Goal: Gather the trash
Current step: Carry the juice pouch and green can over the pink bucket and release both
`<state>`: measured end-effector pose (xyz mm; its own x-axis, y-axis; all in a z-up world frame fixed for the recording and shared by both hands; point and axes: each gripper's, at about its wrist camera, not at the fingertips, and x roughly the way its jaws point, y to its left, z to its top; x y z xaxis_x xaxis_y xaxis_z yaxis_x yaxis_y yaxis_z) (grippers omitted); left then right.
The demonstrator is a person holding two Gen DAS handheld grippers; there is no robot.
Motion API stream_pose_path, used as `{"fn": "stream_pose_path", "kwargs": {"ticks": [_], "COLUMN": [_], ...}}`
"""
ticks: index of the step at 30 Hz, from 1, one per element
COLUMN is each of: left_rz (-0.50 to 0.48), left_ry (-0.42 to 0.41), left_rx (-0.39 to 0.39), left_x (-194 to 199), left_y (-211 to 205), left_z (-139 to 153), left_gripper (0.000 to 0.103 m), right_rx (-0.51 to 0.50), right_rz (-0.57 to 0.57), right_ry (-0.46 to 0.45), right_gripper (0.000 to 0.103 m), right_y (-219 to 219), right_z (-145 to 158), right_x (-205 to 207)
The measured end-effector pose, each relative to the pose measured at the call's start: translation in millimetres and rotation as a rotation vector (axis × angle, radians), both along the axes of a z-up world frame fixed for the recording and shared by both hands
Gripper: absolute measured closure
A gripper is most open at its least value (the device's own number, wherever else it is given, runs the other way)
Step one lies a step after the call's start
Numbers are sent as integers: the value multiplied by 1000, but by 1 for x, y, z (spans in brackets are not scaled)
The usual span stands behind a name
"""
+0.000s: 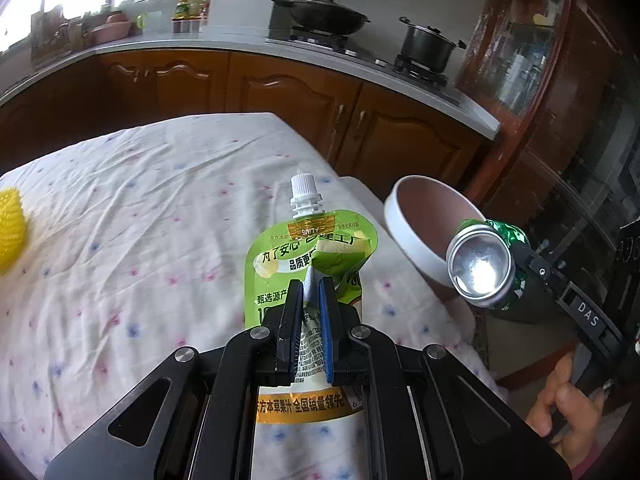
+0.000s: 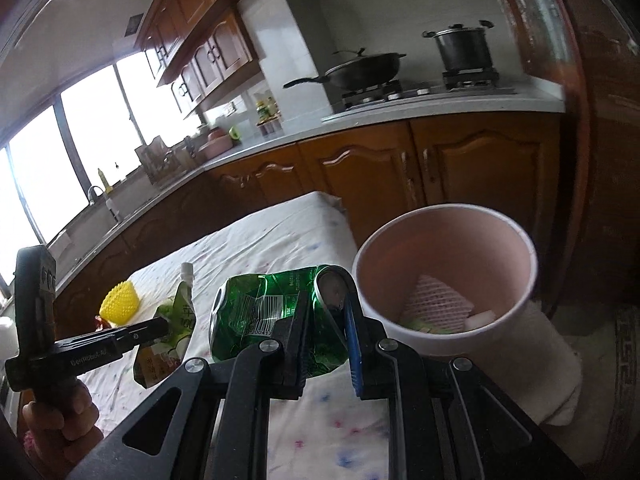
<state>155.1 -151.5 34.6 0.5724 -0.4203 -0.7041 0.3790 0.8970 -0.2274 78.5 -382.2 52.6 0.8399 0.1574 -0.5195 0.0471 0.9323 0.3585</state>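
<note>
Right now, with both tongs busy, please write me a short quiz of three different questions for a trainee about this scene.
1. True or false: the left tongs are shut on the green juice pouch.
2. What do the right tongs hold? A) a yellow spiky ball B) a crushed green can C) a pan
3. Fill in: the pink bin stands beside the ______ of the cloth-covered table, and some trash already lies inside.

Key: 1 true; 2 B; 3 edge
</note>
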Motion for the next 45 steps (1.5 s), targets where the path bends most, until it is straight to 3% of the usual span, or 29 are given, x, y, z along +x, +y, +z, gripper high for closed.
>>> {"fn": "stream_pose_path", "kwargs": {"ticks": [26, 45], "left_rz": [-186, -253], "left_ry": [-55, -11], "left_rx": [24, 67], "left_x": [16, 53], "left_y": [-110, -183], "left_z": [27, 6], "left_gripper": [95, 95], "right_rx": [6, 3], "right_rz": [-160, -196], "right_ry": [5, 55], "right_gripper": [87, 87], "right_y": [-80, -124], "right_z": [0, -13], "right_x": [-5, 26]}}
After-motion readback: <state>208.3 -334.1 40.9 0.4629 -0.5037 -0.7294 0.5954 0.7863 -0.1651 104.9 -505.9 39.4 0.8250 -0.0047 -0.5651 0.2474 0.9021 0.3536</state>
